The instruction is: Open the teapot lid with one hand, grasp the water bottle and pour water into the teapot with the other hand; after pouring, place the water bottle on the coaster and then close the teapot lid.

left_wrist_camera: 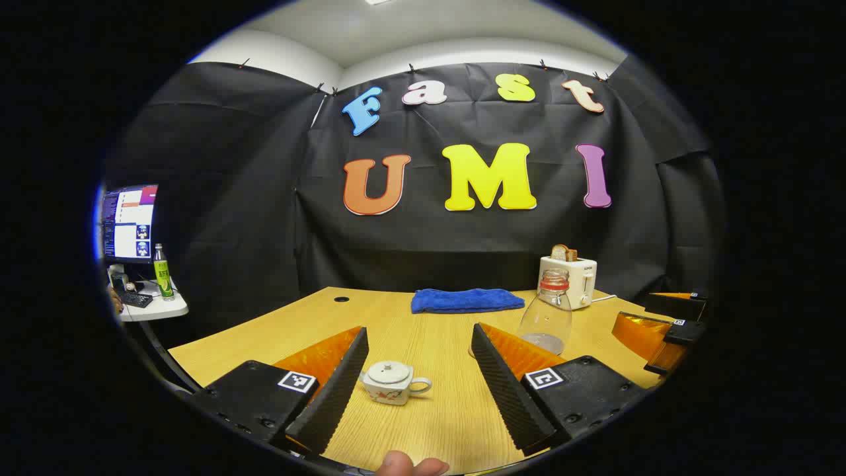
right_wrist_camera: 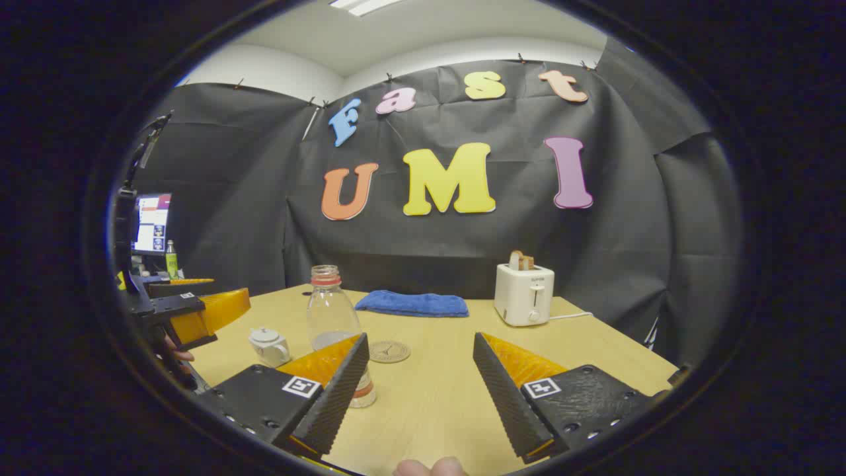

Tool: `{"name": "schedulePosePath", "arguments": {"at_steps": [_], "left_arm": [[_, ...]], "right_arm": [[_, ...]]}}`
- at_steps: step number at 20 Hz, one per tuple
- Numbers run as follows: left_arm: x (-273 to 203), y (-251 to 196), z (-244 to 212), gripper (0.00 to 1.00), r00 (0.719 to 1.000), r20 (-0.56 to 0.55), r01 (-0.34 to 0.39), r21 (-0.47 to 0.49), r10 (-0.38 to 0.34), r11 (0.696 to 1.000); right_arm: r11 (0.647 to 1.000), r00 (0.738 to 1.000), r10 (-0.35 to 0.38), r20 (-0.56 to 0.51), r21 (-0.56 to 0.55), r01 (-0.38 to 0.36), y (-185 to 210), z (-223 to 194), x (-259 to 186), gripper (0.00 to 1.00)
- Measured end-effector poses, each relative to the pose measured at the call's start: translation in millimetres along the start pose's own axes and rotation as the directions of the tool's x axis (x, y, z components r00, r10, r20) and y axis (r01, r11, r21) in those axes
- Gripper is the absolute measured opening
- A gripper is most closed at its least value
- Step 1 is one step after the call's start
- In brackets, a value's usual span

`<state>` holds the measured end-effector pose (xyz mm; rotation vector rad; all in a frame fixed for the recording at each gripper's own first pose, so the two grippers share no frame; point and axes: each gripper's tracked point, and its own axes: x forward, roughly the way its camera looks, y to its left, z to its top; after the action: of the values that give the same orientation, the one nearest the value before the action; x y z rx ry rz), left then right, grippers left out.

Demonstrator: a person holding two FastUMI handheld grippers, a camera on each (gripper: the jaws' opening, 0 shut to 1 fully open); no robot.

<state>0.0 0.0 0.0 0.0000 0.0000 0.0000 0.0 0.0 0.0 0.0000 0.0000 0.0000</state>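
Observation:
A small white teapot (left_wrist_camera: pixel 394 383) with its lid on sits on the wooden table (left_wrist_camera: pixel 423 330), between and just beyond my left gripper's (left_wrist_camera: pixel 416 387) open fingers. The clear water bottle (left_wrist_camera: pixel 548 316) with a red neck ring stands uncapped to the right, behind the right finger. In the right gripper view the bottle (right_wrist_camera: pixel 330 317) stands partly behind the left finger of my open right gripper (right_wrist_camera: pixel 420 393), the teapot (right_wrist_camera: pixel 269 346) to its left. A round coaster (right_wrist_camera: pixel 389 351) lies just beyond the bottle. The left gripper (right_wrist_camera: pixel 192 314) shows at the far left.
A folded blue towel (right_wrist_camera: pixel 412 303) lies at the back of the table. A white toaster (right_wrist_camera: pixel 527 293) with bread in it stands back right, its cord trailing right. A side desk (left_wrist_camera: pixel 149 307) with a monitor and green bottle stands off to the left.

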Motion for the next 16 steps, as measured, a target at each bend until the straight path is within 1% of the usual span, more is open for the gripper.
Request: {"name": "schedulePosePath", "arguments": {"at_steps": [3, 7, 10, 12, 14, 16], "left_arm": [[3.9, -4.0, -3.6, 0.99, 1.000, -0.010, 0.023, 0.001, -0.023, 1.000], [6.2, -1.8, -6.4, 0.99, 1.000, -0.016, 0.025, -0.003, -0.025, 1.000], [10.1, 0.9, -9.9, 0.99, 0.999, -0.025, 0.026, -0.015, -0.026, 1.000], [13.5, 3.5, -13.8, 0.99, 0.999, -0.038, 0.029, -0.019, -0.030, 0.999], [16.0, 5.3, -13.8, 0.99, 0.999, -0.045, 0.028, -0.013, -0.028, 1.000], [17.6, 6.6, -16.9, 0.99, 0.998, -0.057, 0.029, 0.000, -0.029, 1.000]], "right_arm": [[1.000, 1.000, -0.024, 0.001, -0.012, 0.024, -3.2, 3.3, -1.5, 0.97], [0.999, 0.999, -0.040, -0.010, -0.021, 0.040, -6.8, 1.1, 3.2, 0.97], [1.000, 1.000, -0.024, -0.010, -0.020, 0.024, -3.1, 1.2, 4.3, 0.97], [0.999, 0.999, -0.029, -0.013, -0.022, 0.029, -5.6, 0.4, 5.8, 0.97], [0.999, 0.999, -0.028, -0.017, -0.018, 0.028, -5.2, -0.8, 8.1, 0.95], [1.000, 0.999, -0.019, -0.030, -0.007, 0.019, -4.6, -4.3, 10.6, 0.97]]}}
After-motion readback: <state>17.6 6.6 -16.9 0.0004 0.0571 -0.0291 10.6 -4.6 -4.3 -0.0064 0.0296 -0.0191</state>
